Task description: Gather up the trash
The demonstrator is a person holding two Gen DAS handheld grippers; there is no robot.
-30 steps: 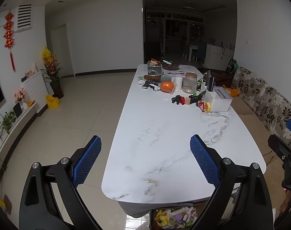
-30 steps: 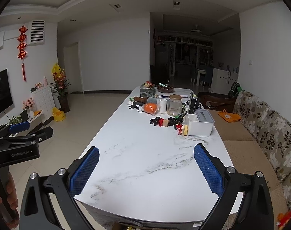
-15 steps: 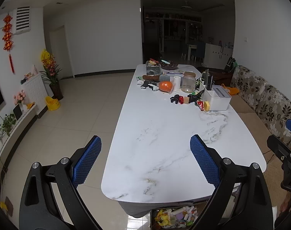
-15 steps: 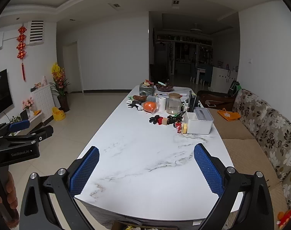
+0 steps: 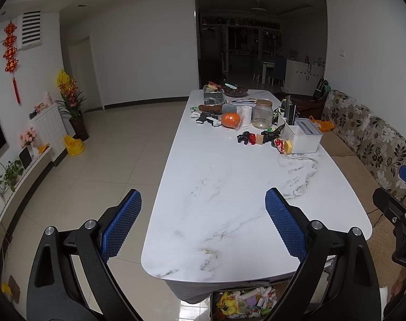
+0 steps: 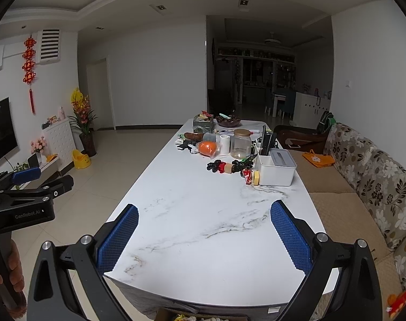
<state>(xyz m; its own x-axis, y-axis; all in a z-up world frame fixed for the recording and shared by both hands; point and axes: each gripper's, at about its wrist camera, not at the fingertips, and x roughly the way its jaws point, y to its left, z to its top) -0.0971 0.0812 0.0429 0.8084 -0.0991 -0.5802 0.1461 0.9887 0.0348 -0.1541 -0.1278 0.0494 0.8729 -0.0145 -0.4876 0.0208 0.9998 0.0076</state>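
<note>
My left gripper (image 5: pixel 203 200) is open and empty, held above the near end of a long white marble table (image 5: pixel 229 200). My right gripper (image 6: pixel 204 210) is open and empty, also above the table's near end (image 6: pixel 203 227). Clutter sits at the table's far half: small wrappers and toys (image 5: pixel 262 139), an orange bag (image 5: pixel 230 119), a glass jar (image 5: pixel 262 110), a white paper roll (image 5: pixel 246 112). A cardboard box of mixed trash (image 5: pixel 245 301) stands on the floor under the near edge; its top shows in the right wrist view (image 6: pixel 192 317).
A white tissue box organizer (image 5: pixel 302 136) stands at the table's right side. A floral sofa (image 5: pixel 369 139) runs along the right. Tiled floor (image 5: pixel 109 160) lies to the left, with a yellow potty (image 5: pixel 74 145) and plant by the wall.
Both views shifted slightly; the table clutter sits a little lower and nearer in the right wrist view. Both grippers stay open.
</note>
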